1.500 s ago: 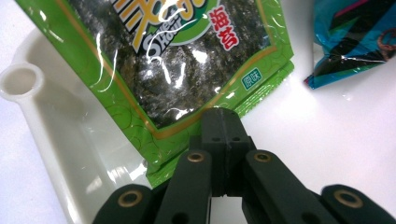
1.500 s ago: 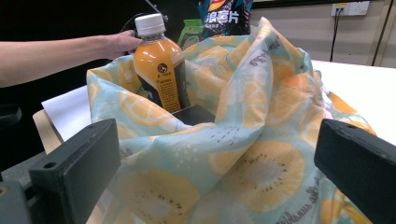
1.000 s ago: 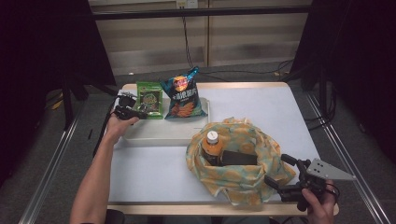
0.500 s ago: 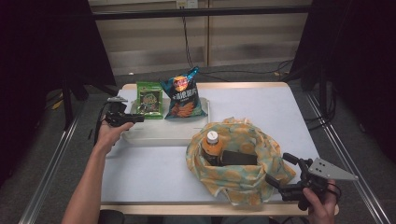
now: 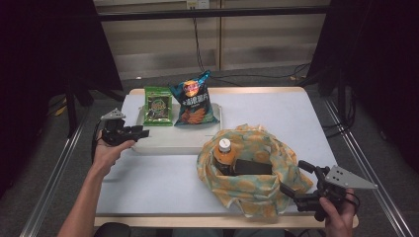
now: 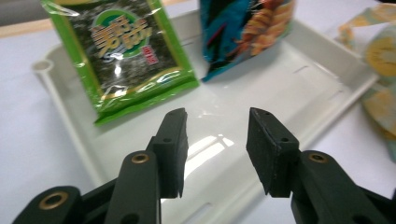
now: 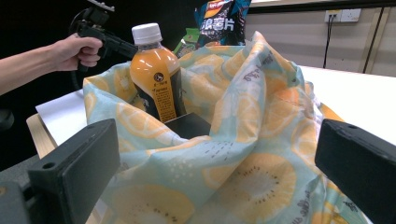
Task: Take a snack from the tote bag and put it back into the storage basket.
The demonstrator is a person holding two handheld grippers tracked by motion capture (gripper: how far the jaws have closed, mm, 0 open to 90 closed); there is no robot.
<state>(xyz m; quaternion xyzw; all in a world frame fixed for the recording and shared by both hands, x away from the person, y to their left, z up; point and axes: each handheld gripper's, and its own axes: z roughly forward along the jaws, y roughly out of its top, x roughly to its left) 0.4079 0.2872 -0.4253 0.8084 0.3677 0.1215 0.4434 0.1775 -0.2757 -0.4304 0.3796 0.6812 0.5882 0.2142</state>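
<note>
Left gripper (image 5: pixel 141 132) has backed off to the white tray's (image 5: pixel 168 144) left edge, jaws half open, empty. Fruit-print bag (image 5: pixel 254 173) sits at the bench's near right edge; green seaweed packet (image 5: pixel 158 105) stands at the tray's far-left corner. Right gripper (image 5: pixel 294 177) wide open, empty. Risk: pinching the packet's top tips it flat.

A blue chips bag (image 5: pixel 193 101) is standing upright near the 12 o'clock edge of the white table (image 5: pixel 276 113). A juice bottle (image 5: pixel 225 153) with a white cap is standing at 5 o'clock from the chips. A black box (image 5: pixel 252 167) is lying just beside the bottle, at its 4 o'clock. Beyond the table at 12 o'clock, a black cable (image 5: pixel 197 44) is hanging from a wall outlet (image 5: pixel 195 4).
</note>
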